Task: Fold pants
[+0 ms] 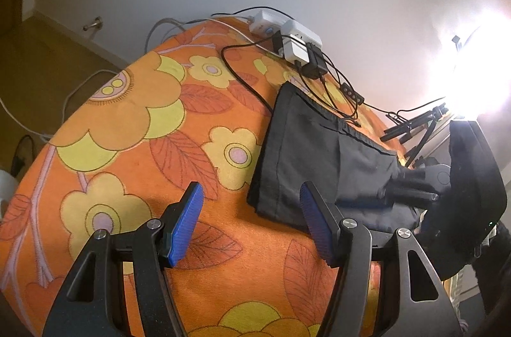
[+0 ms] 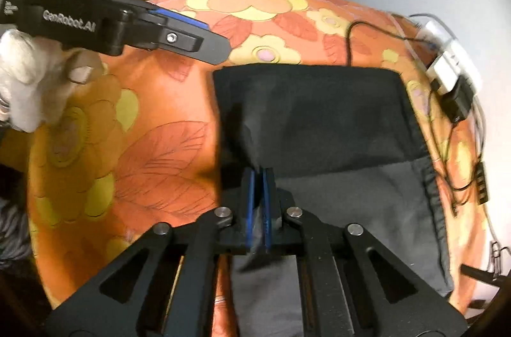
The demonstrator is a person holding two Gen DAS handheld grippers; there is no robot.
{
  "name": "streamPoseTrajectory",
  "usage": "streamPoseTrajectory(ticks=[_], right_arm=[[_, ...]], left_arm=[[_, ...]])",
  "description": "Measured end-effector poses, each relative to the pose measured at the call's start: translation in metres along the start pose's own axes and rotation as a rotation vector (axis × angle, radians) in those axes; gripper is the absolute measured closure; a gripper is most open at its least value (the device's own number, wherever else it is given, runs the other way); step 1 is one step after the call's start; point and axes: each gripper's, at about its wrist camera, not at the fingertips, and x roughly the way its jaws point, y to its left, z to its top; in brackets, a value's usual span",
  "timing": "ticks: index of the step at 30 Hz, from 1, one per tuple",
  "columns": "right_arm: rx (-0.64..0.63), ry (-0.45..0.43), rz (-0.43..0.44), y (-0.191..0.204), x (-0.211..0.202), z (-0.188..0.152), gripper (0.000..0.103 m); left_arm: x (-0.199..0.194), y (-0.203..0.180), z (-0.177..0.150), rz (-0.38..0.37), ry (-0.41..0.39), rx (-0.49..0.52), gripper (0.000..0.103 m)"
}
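The orange floral-patterned table cover fills the scene. On it, toward three o'clock, lie the dark grey folded fabric pants, one layer doubled over a paler one. The right gripper, blue pads together, pinches a fold of them. The left gripper hangs with pads wide apart over bare cover; its side reads "GenRobot.AI". At two o'clock, white plug adapters and black cables touch the pants' far edge.
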Motion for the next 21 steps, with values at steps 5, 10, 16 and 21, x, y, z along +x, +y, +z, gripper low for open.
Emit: streamPoseTrajectory(ticks=[5, 10, 16, 21], right_arm=[[-0.078, -0.032, -0.051, 0.018, -0.004, 0.001, 0.041], [-0.052, -0.008, -0.046, 0.012, 0.004, 0.004, 0.046], [0.054, -0.010, 0.030, 0.001, 0.005, 0.004, 0.097], [0.151, -0.053, 0.068, -0.011, 0.000, -0.002, 0.098]], left_arm=[[-0.003, 0.002, 0.001, -0.007, -0.009, -0.013, 0.041], [-0.004, 0.005, 0.002, -0.035, -0.007, -0.039, 0.041], [0.000, 0.003, 0.001, -0.061, 0.007, -0.061, 0.041], [0.014, -0.005, 0.000, -0.143, 0.053, -0.116, 0.041]])
